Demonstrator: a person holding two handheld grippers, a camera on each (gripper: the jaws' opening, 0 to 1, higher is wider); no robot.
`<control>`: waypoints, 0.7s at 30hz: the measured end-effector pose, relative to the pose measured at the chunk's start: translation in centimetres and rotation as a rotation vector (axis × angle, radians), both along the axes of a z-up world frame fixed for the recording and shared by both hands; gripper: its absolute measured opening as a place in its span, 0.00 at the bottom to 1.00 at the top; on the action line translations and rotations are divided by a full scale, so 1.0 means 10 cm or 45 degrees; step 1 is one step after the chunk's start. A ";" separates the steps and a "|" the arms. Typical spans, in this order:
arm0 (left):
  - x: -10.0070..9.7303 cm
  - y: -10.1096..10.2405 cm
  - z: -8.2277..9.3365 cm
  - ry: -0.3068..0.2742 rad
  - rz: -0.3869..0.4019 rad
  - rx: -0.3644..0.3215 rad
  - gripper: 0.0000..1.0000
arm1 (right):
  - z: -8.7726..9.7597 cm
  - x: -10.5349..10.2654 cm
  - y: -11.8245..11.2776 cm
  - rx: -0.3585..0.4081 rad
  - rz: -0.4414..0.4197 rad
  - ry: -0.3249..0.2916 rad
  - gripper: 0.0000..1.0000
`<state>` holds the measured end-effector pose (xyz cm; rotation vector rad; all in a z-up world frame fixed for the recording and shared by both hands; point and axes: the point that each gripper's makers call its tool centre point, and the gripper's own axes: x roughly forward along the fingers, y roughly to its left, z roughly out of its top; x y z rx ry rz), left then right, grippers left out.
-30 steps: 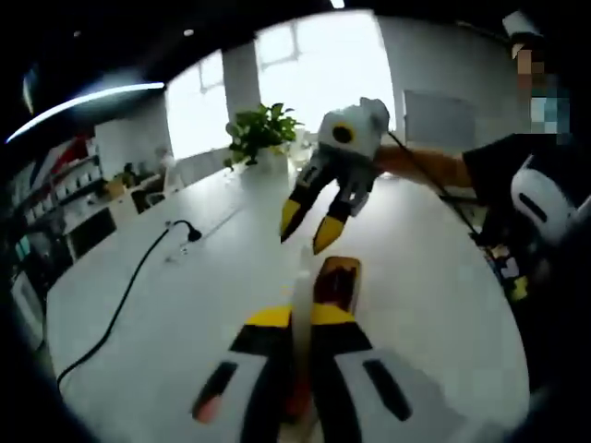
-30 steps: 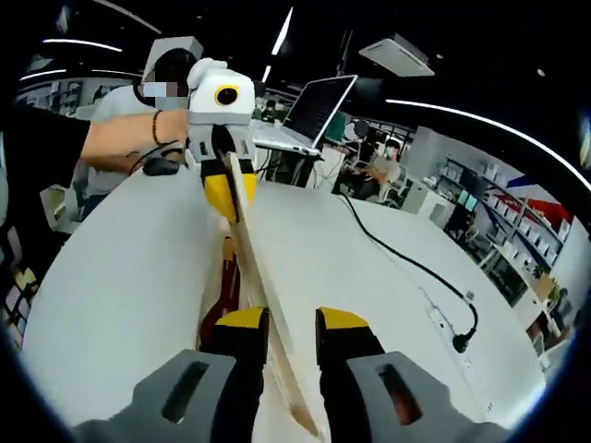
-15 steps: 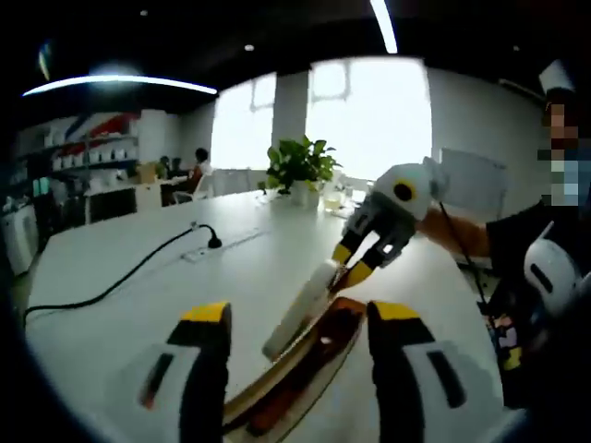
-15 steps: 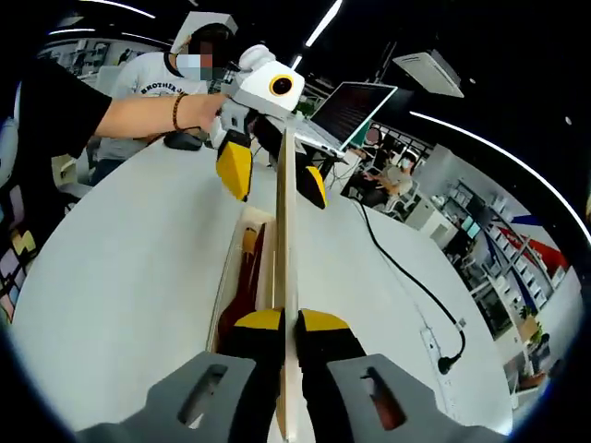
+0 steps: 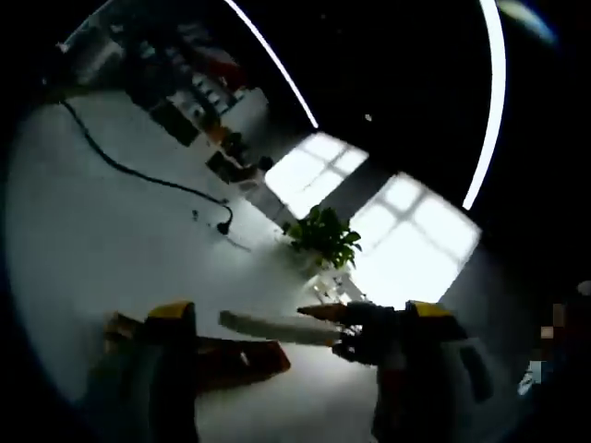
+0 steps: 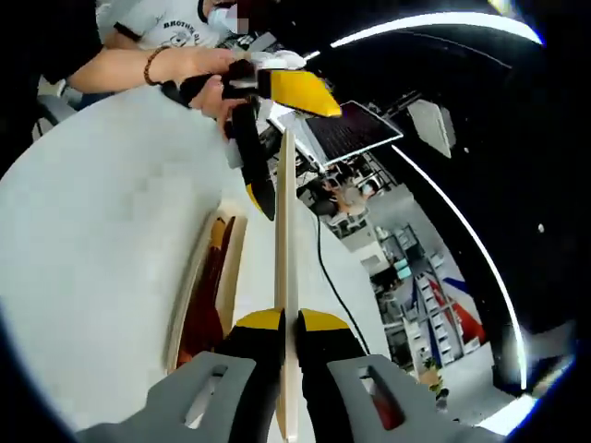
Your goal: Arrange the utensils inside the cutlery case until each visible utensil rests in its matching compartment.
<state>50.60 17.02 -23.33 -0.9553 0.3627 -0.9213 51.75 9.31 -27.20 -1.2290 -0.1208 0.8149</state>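
Note:
My right gripper is shut on the near end of a thin pale wooden board, held on edge above the table. Below it, the open wooden cutlery case lies on the white table, with dark utensils inside that I cannot make out. A person's hand holds my left gripper at the board's far end, open, its jaws standing on either side of the board. In the left gripper view, my left gripper is spread wide around the board. The blurred right gripper holds its end over the case.
An open laptop stands beyond the case. A black cable runs across the table to a plug, and a potted plant sits at the far edge by bright windows. The person's arm reaches in from the upper left.
My left gripper, shut on the board a second ago, has opened and let go. My right gripper has closed on the board. Both views have tilted strongly since.

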 end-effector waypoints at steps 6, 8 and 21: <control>0.01 0.06 -0.12 0.124 0.019 -0.142 0.63 | 0.00 -0.07 0.01 -0.032 -0.046 -0.106 0.03; 0.00 0.05 -0.22 0.174 -0.001 -0.150 0.45 | 0.03 -0.08 0.01 -0.037 -0.064 -0.154 0.03; -0.02 0.13 -0.29 0.331 -0.038 -0.334 0.06 | 0.04 -0.21 0.03 -0.213 -0.119 -0.414 0.13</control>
